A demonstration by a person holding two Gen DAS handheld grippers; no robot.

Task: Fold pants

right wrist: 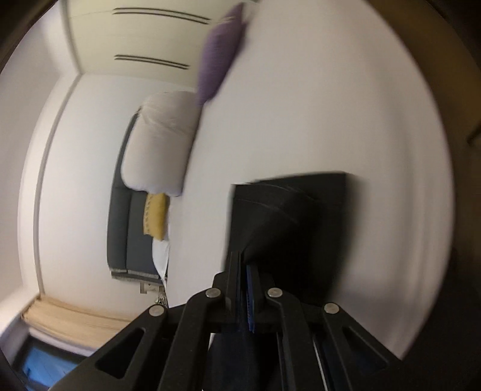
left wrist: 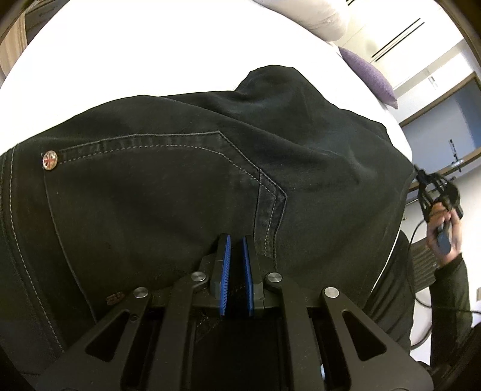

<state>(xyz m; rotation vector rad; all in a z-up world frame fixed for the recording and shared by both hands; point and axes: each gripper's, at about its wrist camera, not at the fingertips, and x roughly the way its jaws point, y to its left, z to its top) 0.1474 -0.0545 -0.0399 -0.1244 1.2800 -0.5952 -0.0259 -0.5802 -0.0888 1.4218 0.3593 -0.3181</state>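
Observation:
The black pants [left wrist: 186, 168] hang spread across the left wrist view over a white bed [left wrist: 150, 51]; a back pocket with grey stitching and a round metal rivet [left wrist: 50, 160] face me. My left gripper [left wrist: 236, 240] is shut on the pants fabric at the lower edge, blue pads nearly together. My right gripper [left wrist: 421, 176] shows at the far right, held in a hand, pinching the pants' far edge. In the blurred right wrist view the right gripper [right wrist: 245, 261] is shut on the pants [right wrist: 288, 222], which stretch away over the bed [right wrist: 330, 105].
A purple cushion [left wrist: 369, 75] and a white pillow [left wrist: 309, 15] lie at the bed's far side; both also show in the right wrist view, cushion [right wrist: 221, 54] and pillow [right wrist: 162, 141]. A grey sofa with a yellow cushion [right wrist: 154, 216] stands beyond. A cable [left wrist: 421, 300] trails under the right hand.

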